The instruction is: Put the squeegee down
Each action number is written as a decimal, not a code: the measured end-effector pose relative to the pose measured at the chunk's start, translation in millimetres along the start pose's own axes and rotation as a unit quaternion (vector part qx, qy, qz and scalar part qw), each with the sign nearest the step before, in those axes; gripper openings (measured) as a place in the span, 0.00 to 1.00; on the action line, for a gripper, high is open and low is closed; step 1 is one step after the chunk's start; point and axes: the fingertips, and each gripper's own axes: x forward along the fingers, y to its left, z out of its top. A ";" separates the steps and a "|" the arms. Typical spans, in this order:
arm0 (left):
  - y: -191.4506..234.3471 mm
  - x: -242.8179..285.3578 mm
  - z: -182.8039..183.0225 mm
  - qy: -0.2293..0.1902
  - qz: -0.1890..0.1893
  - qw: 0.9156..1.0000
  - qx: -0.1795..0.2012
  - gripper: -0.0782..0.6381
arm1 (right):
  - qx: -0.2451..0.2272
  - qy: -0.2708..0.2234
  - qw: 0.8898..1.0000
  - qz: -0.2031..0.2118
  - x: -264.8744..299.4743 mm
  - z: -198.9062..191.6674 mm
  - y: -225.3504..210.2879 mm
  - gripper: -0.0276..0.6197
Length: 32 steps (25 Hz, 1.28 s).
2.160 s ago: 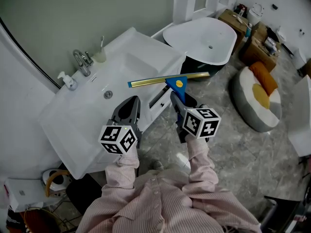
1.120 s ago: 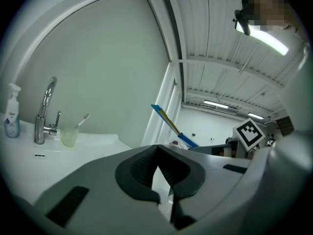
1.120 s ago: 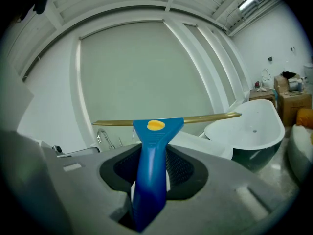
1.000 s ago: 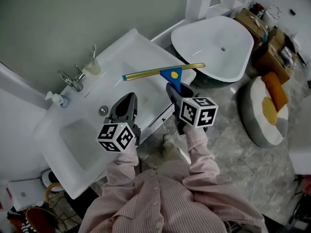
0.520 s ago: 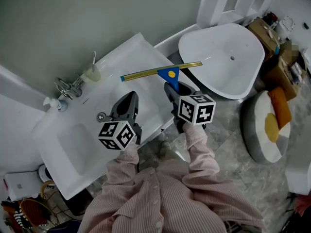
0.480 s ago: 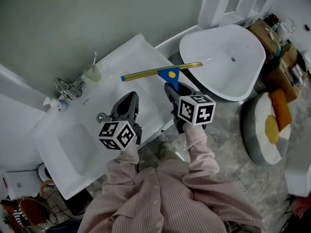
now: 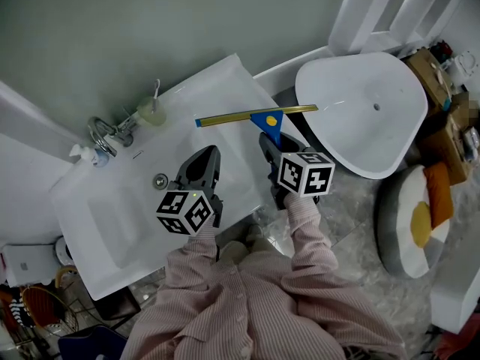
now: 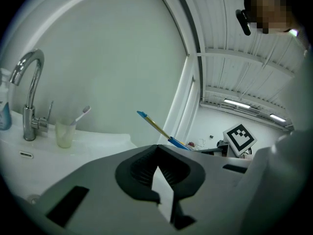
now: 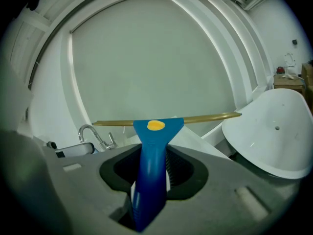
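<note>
**Squeegee carried in over the right end of the worktop**

Both hand-held grippers have shifted from beside the front edge to over the white worktop (image 7: 217, 88) since the earliest frame. The squeegee (image 7: 267, 120) has come with them: its blade, earlier over the gap beside the bathtub (image 7: 364, 115), now spans the worktop's right corner.

The right hand-held gripper (image 7: 270, 142) is clamped on the squeegee's blue handle. In the right gripper view the handle rises between the two jaws to a blue head with a yellow spot. The brass-coloured blade lies crosswise above that head, roughly level. In the left gripper view the blade is in the air, tilted, clear of the worktop surface. The squeegee is therefore held, not set down.

The left hand-held gripper (image 7: 210, 154) hangs over the front part of the worktop, left of the right one and apart from it. Its jaws are brought together at the tips and hold nothing.

Along the back edge of the worktop, to the left of the blade:
- a cup with a toothbrush (image 7: 152, 112) stands nearest the blade
- a chrome tap (image 7: 101, 133) stands further left
- a small pump bottle (image 7: 81, 153) stands just beyond the tap

The drain (image 7: 160, 179) sits in the sink bowl, left of the left hand-held gripper. The bathtub stands beyond the worktop's right end.
</note>
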 end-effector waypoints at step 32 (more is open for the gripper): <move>96.7 72.7 -74.3 0.089 0.026 0.991 -0.093 0.11 | -0.064 0.128 0.989 -0.034 160.4 -42.9 -59.3 0.25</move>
